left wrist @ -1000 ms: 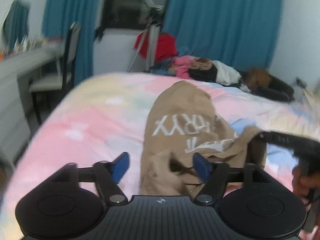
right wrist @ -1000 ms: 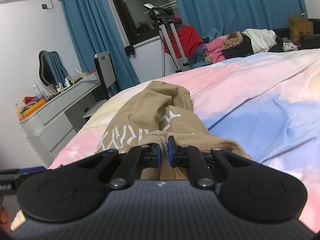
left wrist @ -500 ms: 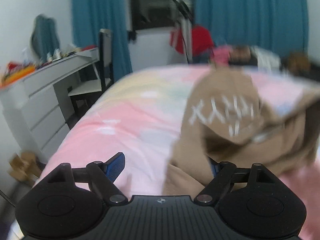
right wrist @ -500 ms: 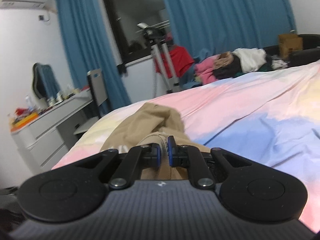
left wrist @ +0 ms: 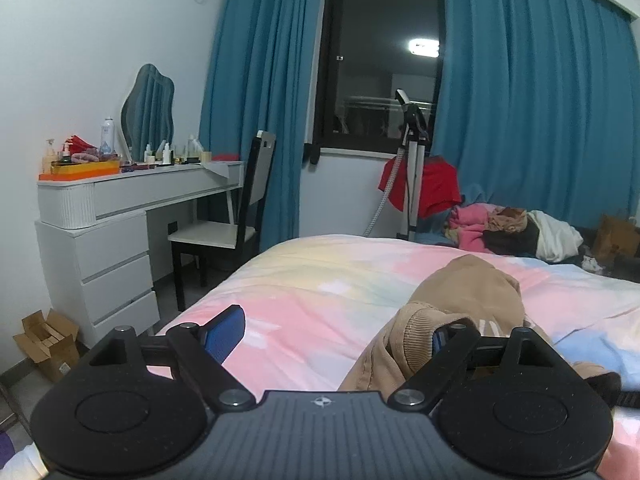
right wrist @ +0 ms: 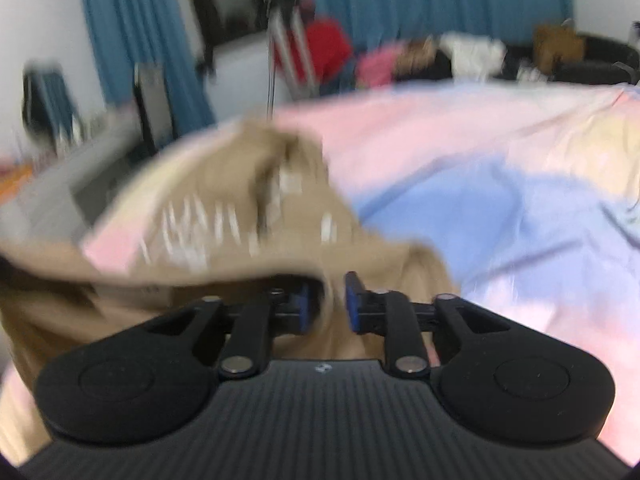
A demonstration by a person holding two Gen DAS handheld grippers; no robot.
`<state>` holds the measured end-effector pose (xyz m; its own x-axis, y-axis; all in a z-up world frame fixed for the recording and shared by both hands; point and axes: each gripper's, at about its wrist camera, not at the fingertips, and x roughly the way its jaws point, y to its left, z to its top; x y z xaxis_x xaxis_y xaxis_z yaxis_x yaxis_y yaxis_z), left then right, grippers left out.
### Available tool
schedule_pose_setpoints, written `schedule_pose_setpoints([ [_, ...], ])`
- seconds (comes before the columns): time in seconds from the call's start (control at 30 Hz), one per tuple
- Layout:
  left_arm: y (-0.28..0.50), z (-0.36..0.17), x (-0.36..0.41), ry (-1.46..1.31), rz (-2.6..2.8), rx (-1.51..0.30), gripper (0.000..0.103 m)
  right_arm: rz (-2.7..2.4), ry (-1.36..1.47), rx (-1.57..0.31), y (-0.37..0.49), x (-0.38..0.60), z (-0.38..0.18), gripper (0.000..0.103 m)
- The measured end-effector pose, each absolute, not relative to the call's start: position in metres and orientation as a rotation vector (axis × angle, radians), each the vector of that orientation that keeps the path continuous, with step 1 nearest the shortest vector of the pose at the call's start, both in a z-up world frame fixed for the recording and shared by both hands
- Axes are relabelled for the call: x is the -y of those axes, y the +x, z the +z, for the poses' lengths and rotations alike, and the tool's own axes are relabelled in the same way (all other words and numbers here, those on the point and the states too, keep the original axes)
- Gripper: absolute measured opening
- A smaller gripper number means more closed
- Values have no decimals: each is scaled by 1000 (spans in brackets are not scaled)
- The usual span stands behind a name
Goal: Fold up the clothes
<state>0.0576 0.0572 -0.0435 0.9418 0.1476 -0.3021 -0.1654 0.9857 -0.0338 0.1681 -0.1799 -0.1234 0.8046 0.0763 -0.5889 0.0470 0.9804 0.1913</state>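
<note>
1. Since a second ago the right tool (right wrist: 326, 302) has begun parting; its jaws are opening, tan sweatshirt (right wrist: 224, 216) cloth between them.
2. The left tool (left wrist: 332, 330) gapes wide, opening, its right pad against the sweatshirt's ribbed hem.
3. The sweatshirt runs lengthwise away up the bed (left wrist: 320, 280).

Blur and hidden parts
White lettering on the tan cotton garment (right wrist: 224, 216) smears unreadably; its ribbed hem hides the left gripper's (left wrist: 332, 334) right pad.
</note>
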Motion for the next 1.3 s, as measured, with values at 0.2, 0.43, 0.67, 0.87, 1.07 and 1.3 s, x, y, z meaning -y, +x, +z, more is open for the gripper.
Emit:
schedule_pose_setpoints([
  [0.2, 68, -52, -62, -44, 220, -319, 87, -36, 149, -716, 171, 179, -135, 23],
  [0.43, 63, -47, -64, -136, 204, -239, 88, -221, 206, -317, 132, 198, -95, 32],
  [0.67, 15, 15, -62, -213, 242, 96, 89, -236, 153, 16, 92, 189, -22, 32],
  [0.87, -16, 102, -57, -261, 234, 248, 90, -198, 189, 144, 63, 200, 74, 33],
  [1.07, -45, 203, -53, -240, 195, 330, 93, -157, 224, 230, 24, 215, 173, 33],
  [1.3, -92, 308, -56, -226, 138, 406, 97, -84, 210, 331, -35, 235, 269, 37],
])
